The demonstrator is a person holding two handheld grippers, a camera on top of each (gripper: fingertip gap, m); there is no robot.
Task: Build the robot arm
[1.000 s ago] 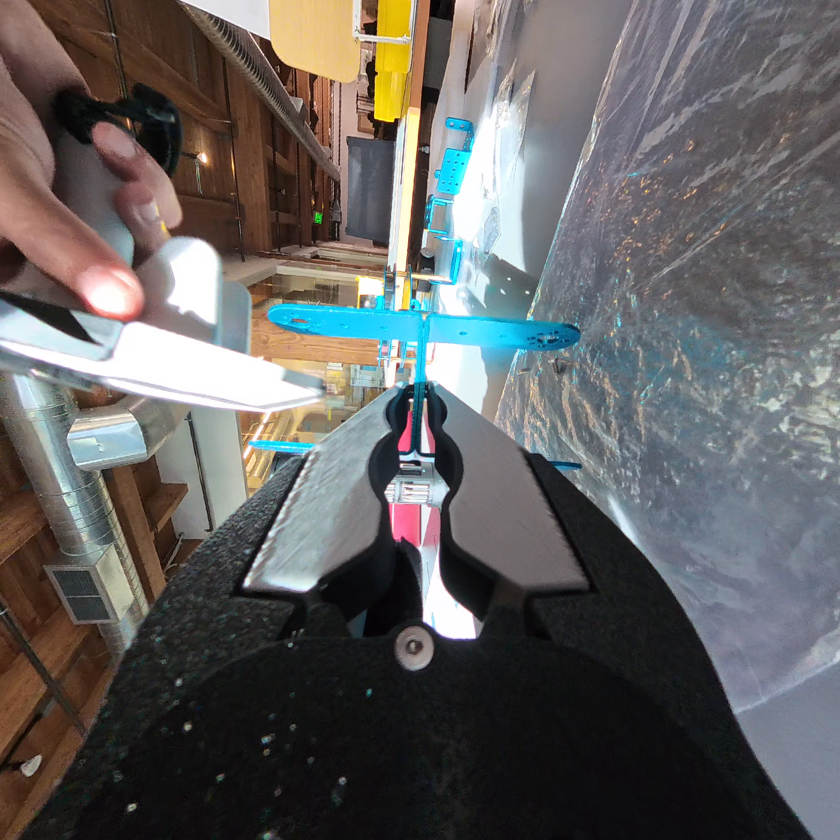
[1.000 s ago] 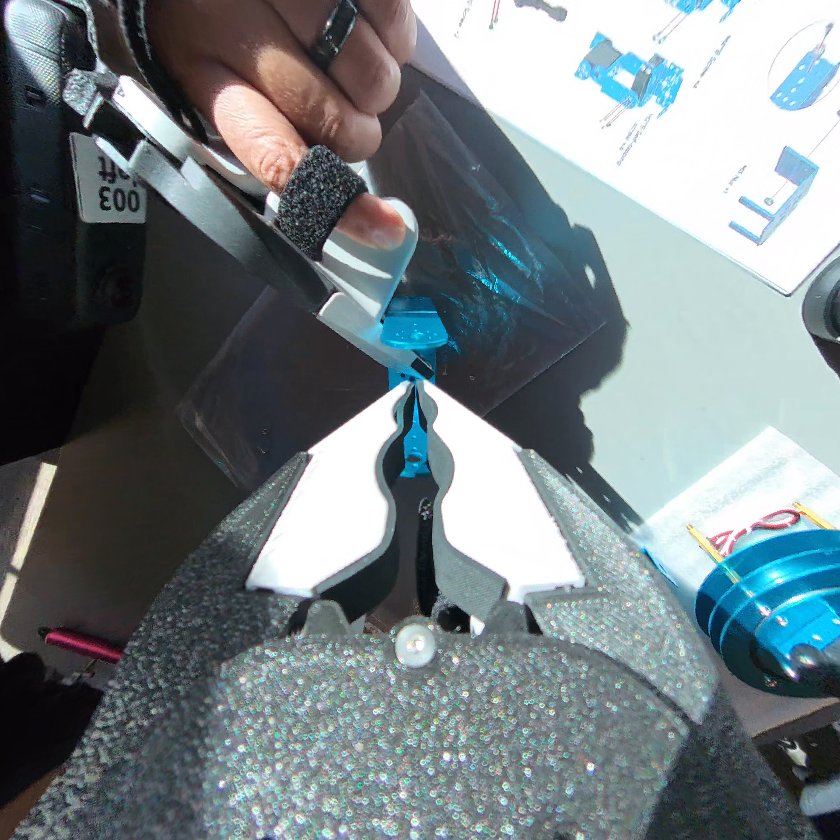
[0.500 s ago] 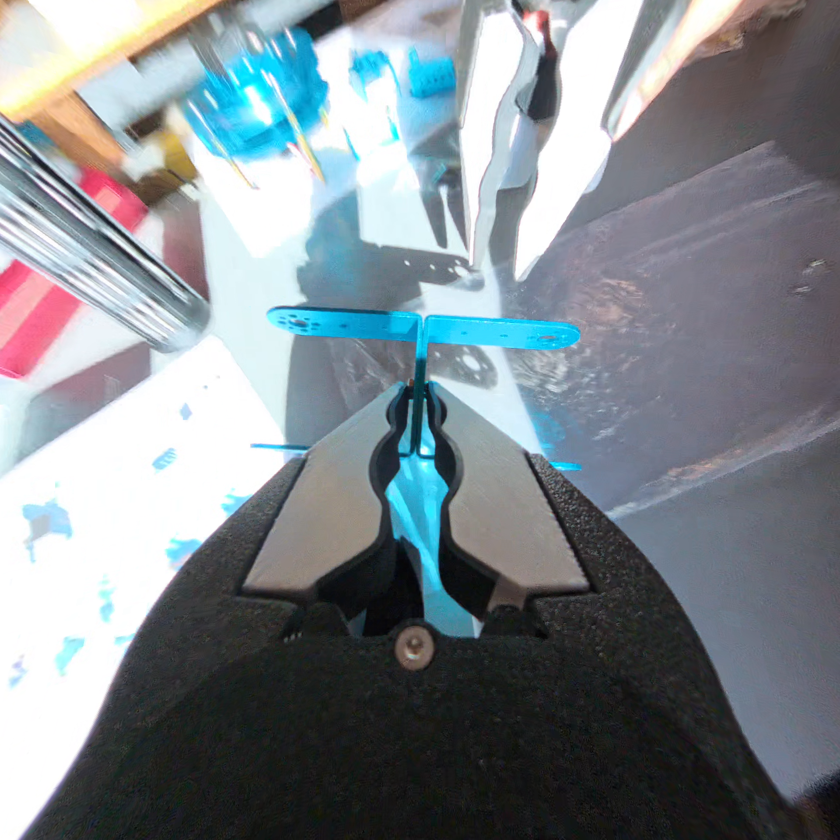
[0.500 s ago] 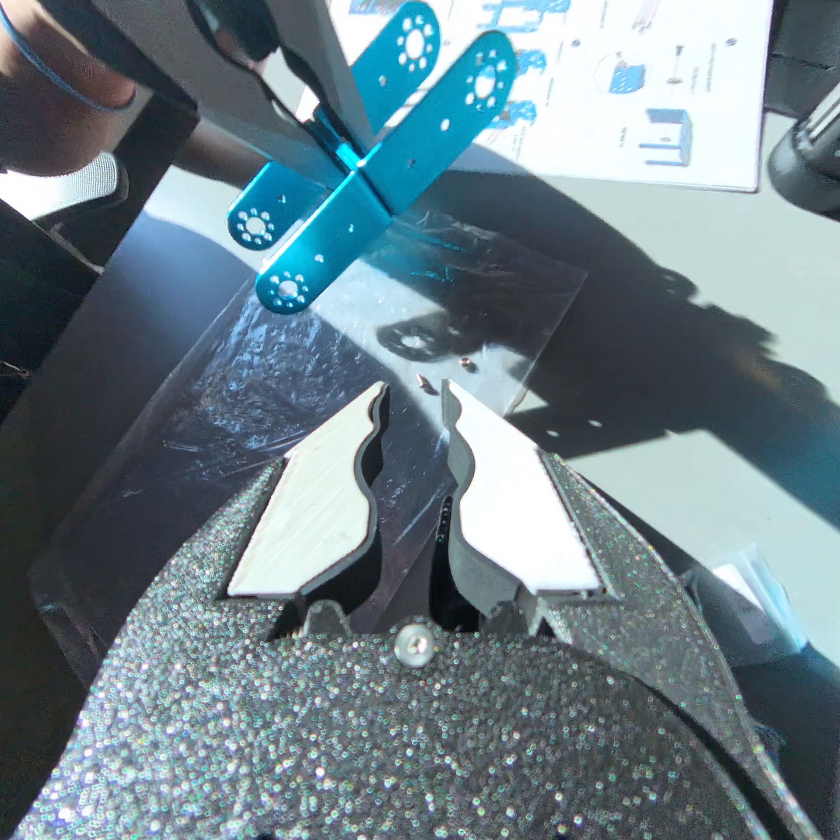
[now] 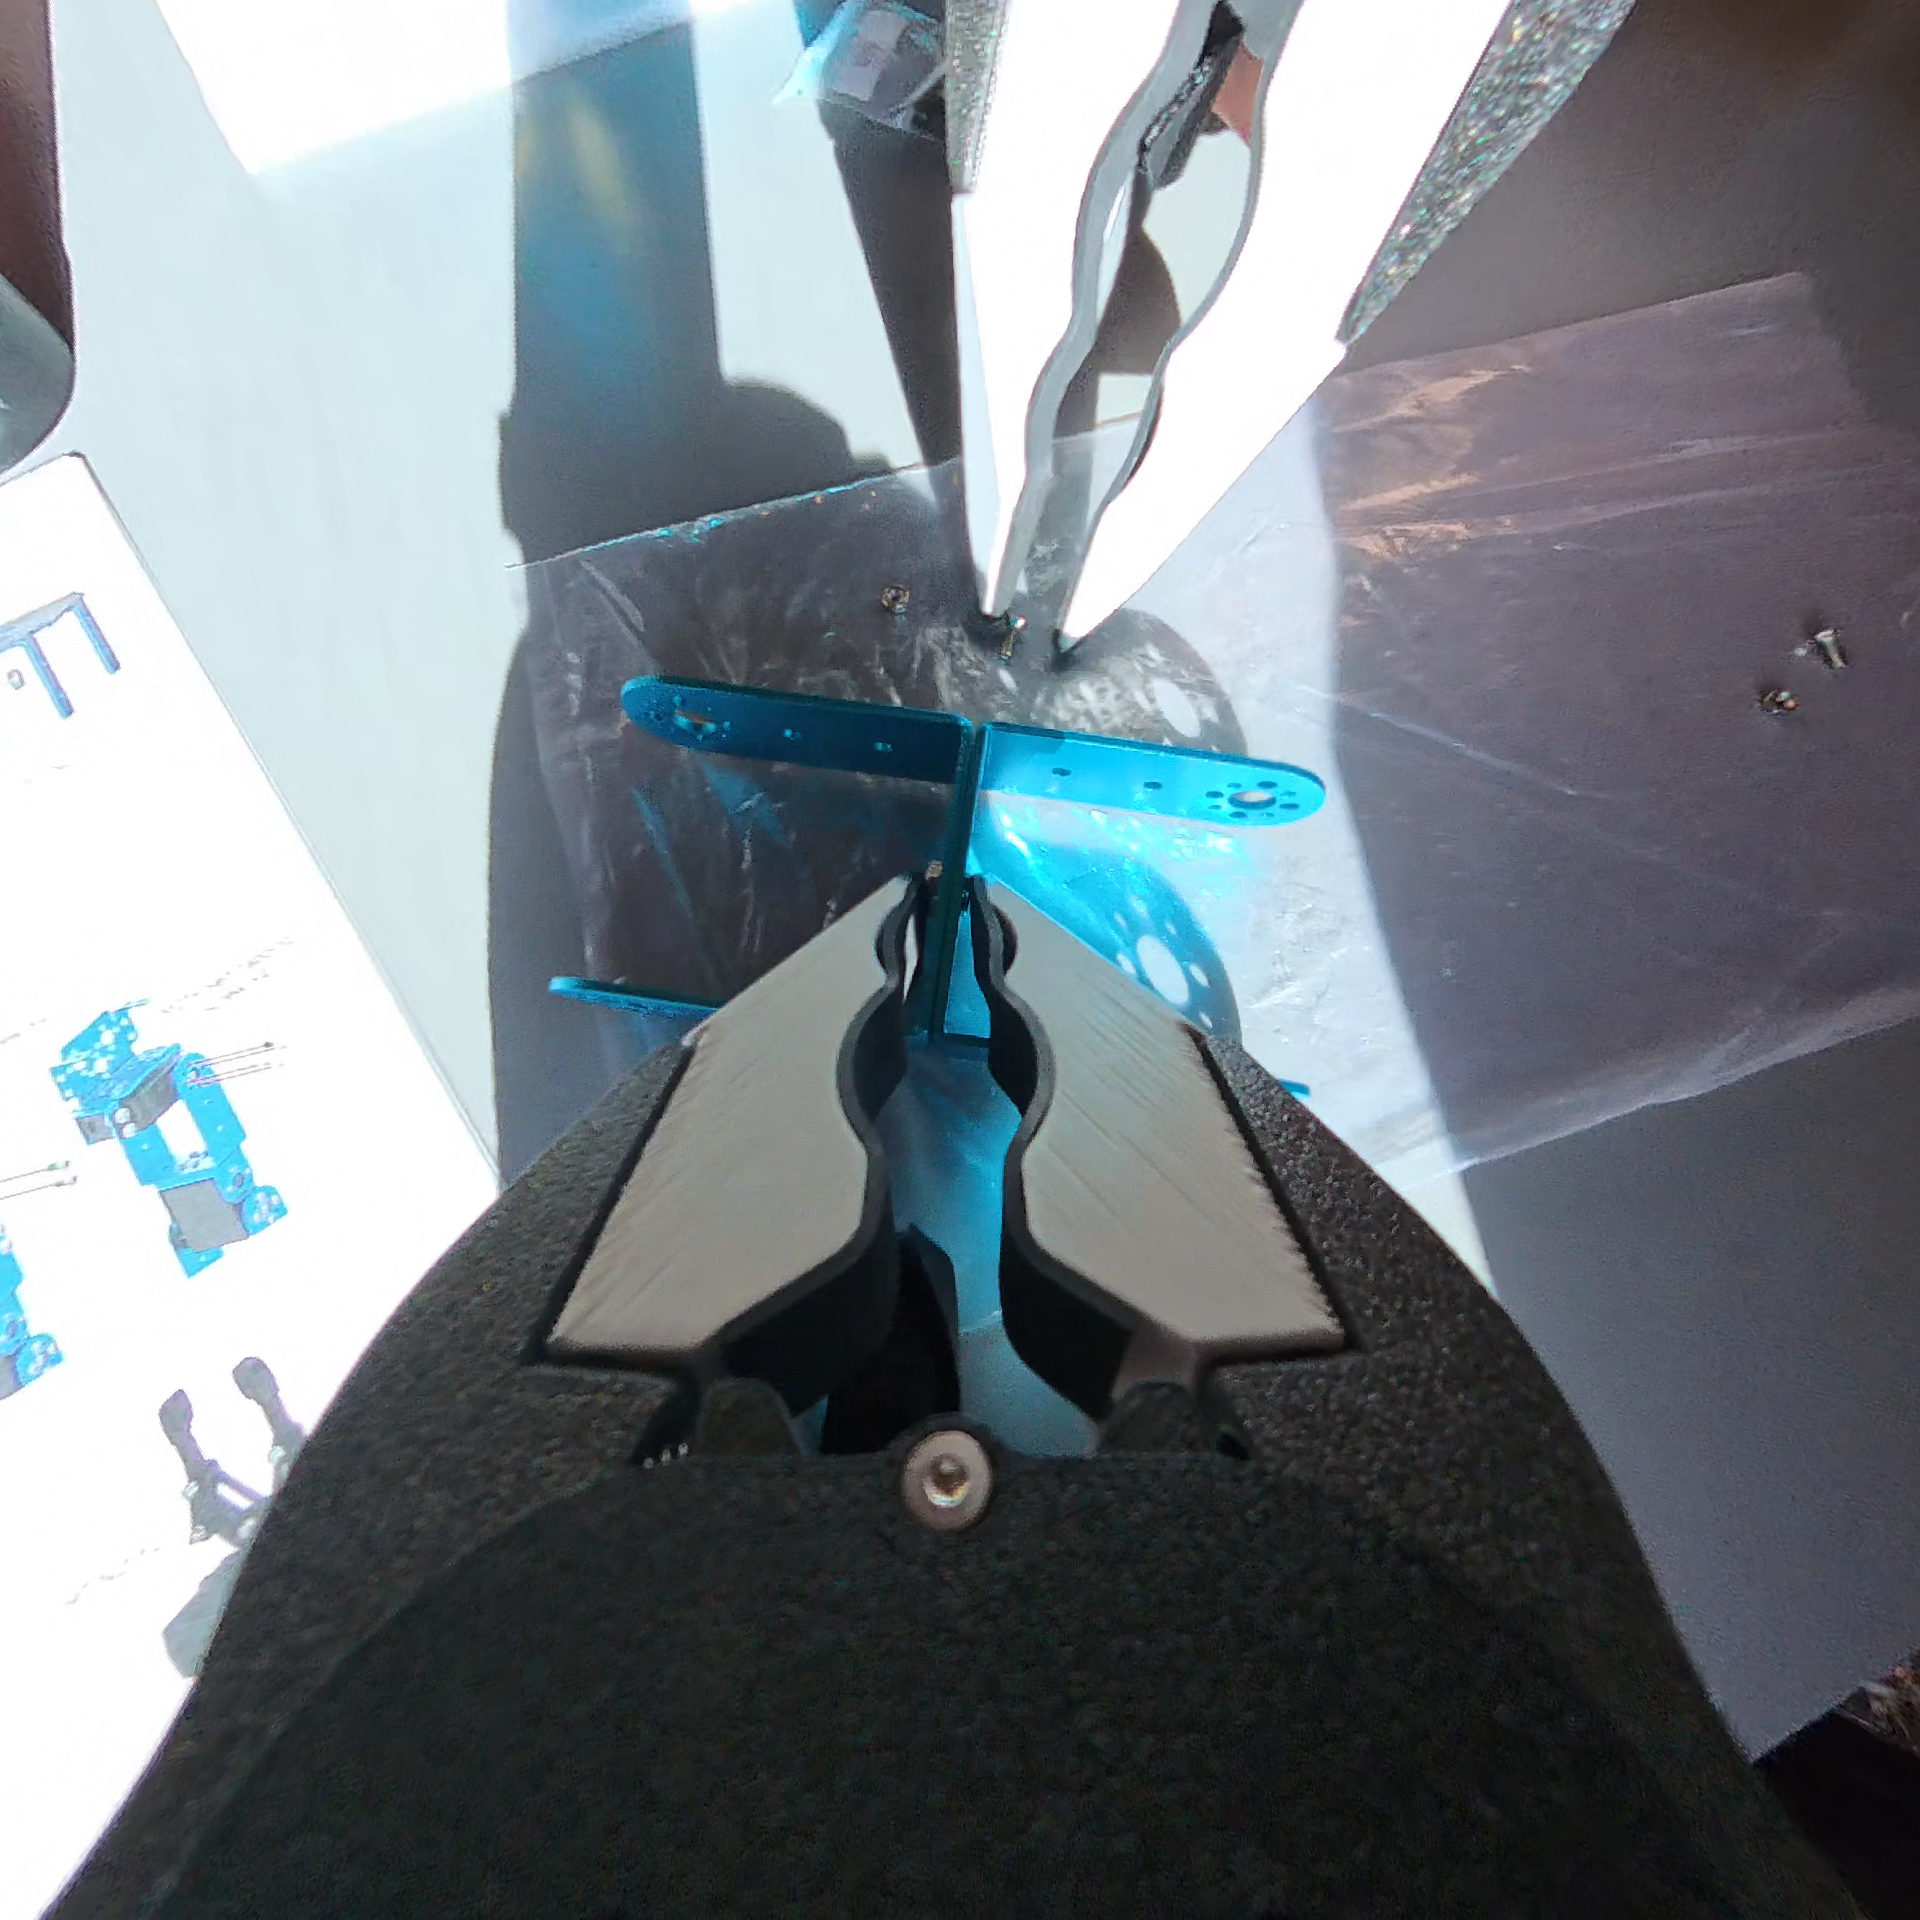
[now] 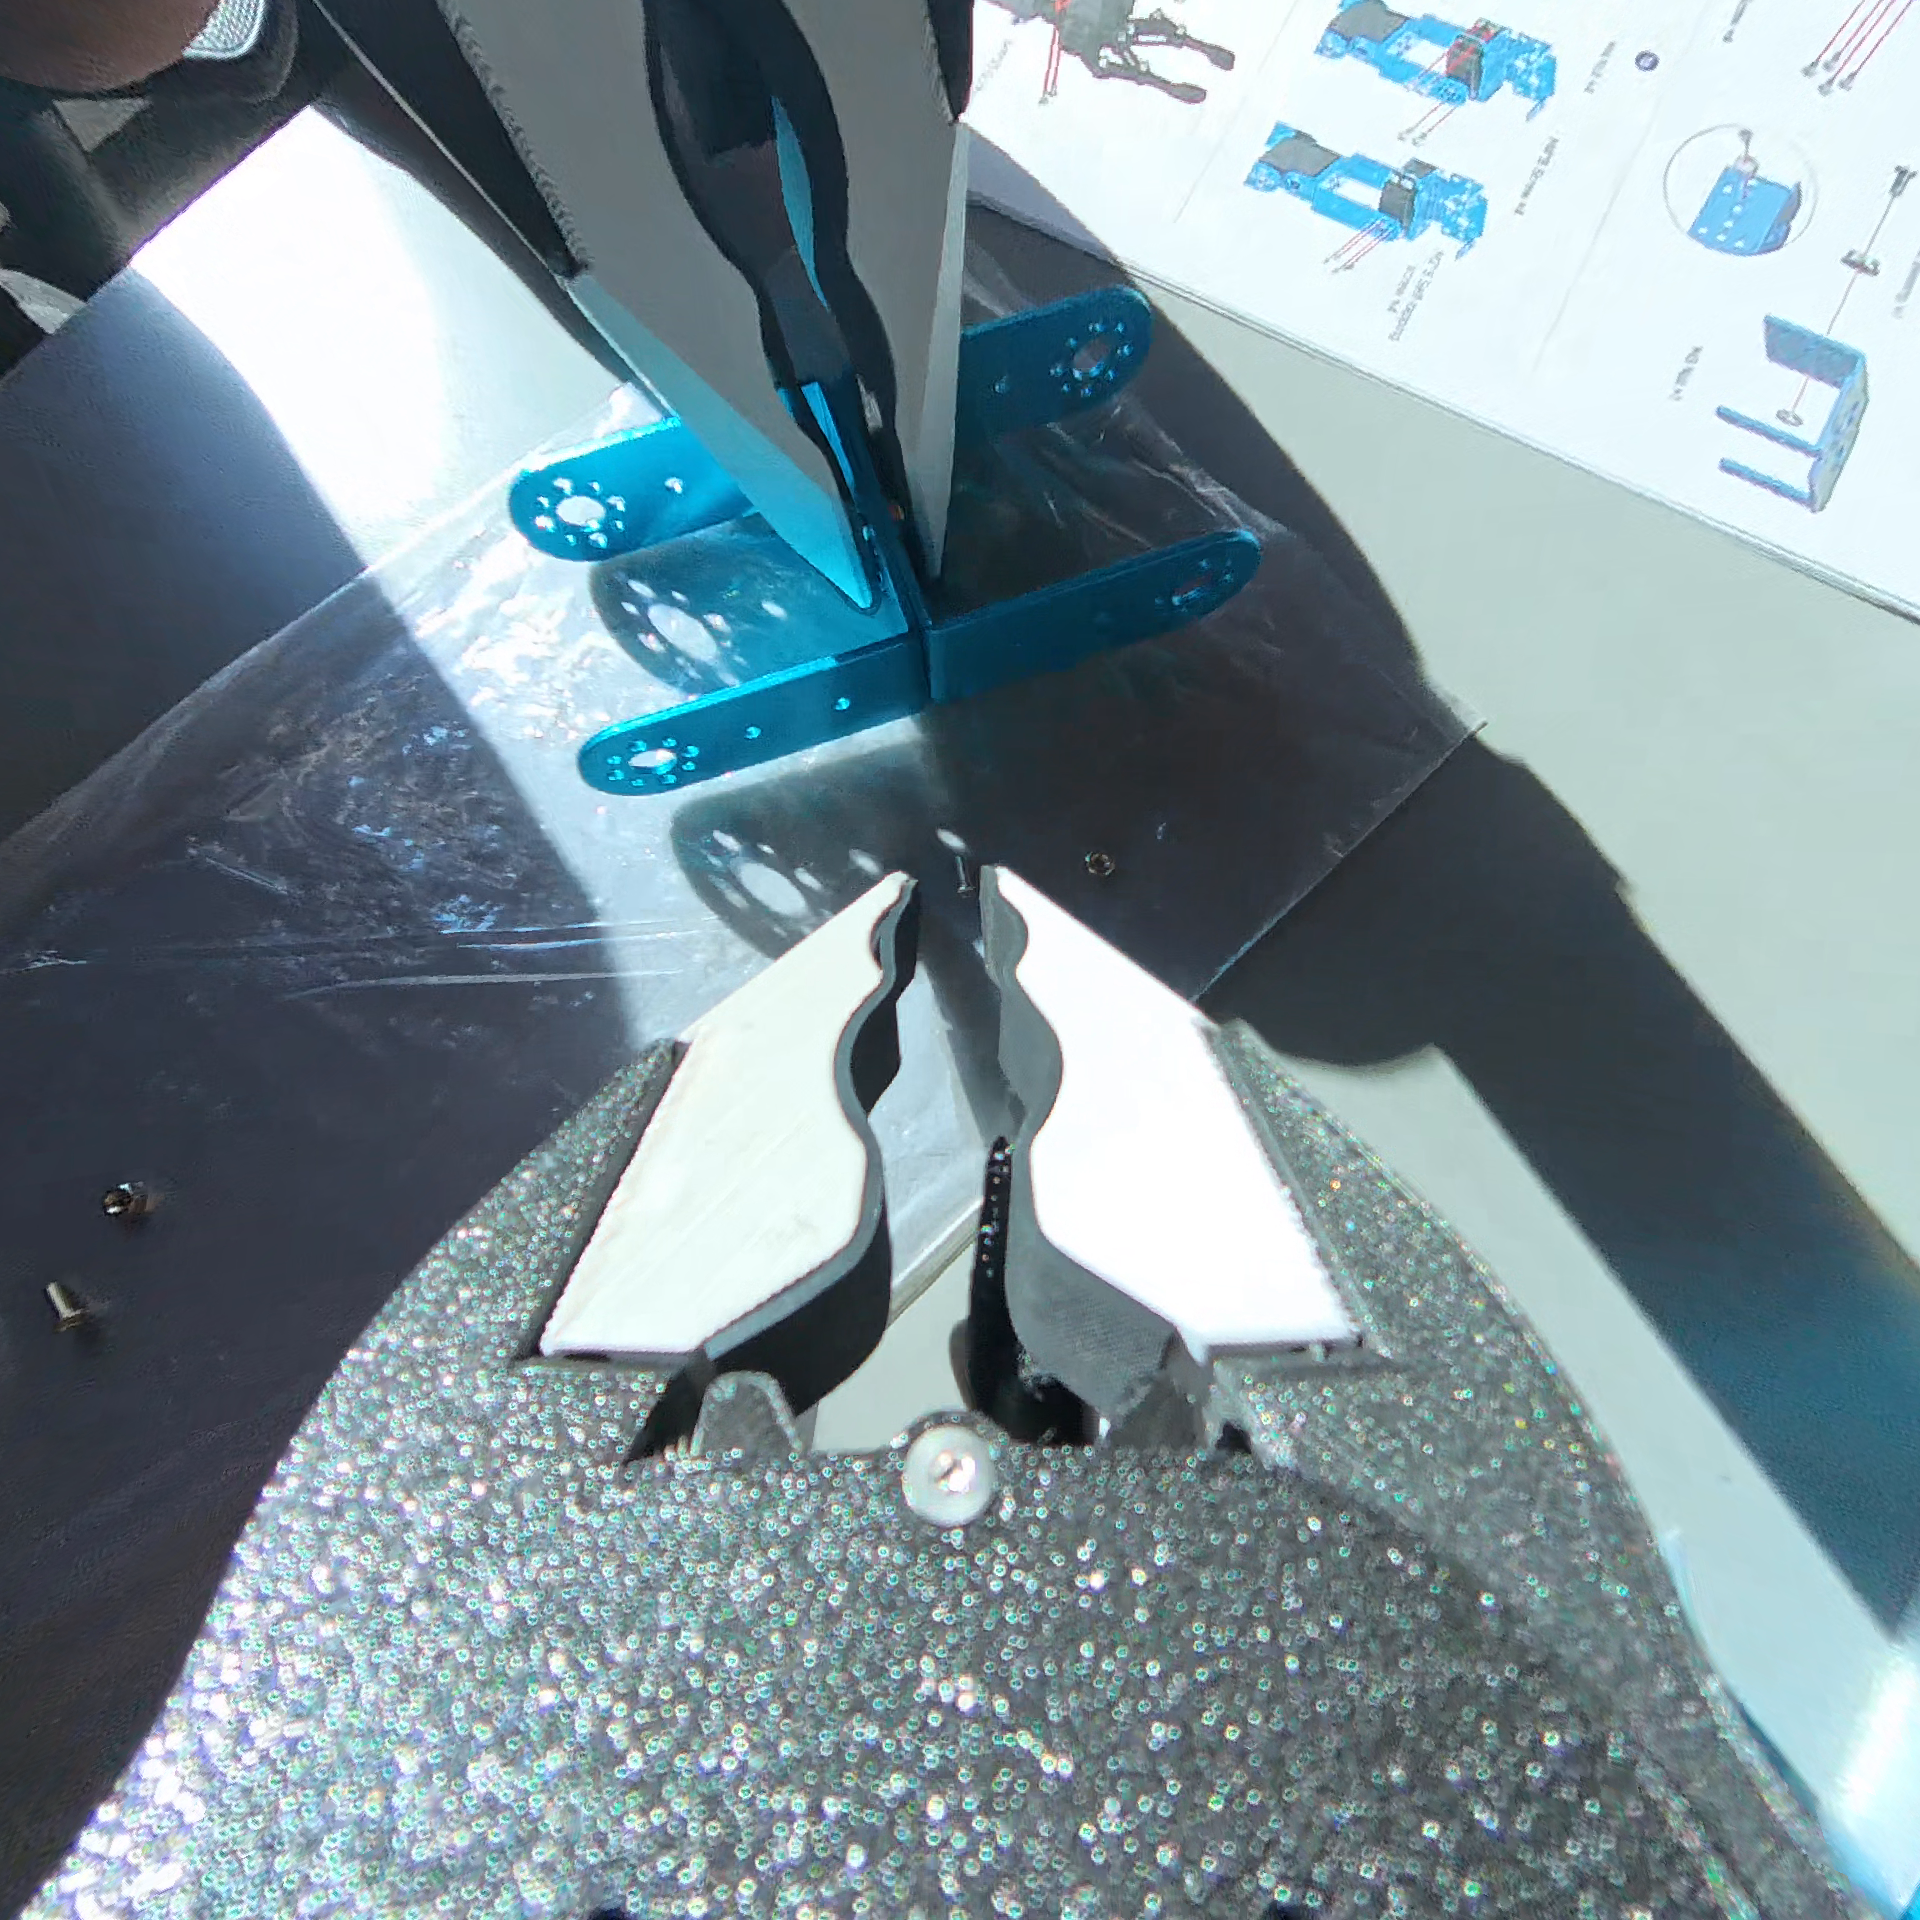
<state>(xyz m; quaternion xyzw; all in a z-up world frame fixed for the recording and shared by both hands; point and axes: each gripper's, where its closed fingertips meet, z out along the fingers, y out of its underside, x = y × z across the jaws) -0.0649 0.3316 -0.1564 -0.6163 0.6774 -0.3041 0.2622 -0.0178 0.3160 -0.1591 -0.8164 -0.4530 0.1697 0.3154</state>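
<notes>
Left wrist view: left hand-held gripper pinching the upright web of the blue bracket assembly, arms spreading left and right over the clear plastic sheet, long axis crosswise; thin edge-on hold, so liable to twist or slip if nudged. Right wrist view: right hand-held gripper spread and empty, tips straddling a small screw on the sheet just short of the bracket; easily skittered away or missed on closing.

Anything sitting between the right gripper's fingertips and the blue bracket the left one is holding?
In the right wrist view, only clear plastic sheet carrying the blue bracket's shadow. One small screw lies right at the right gripper's open tips; the left gripper clamps the bracket.
</notes>
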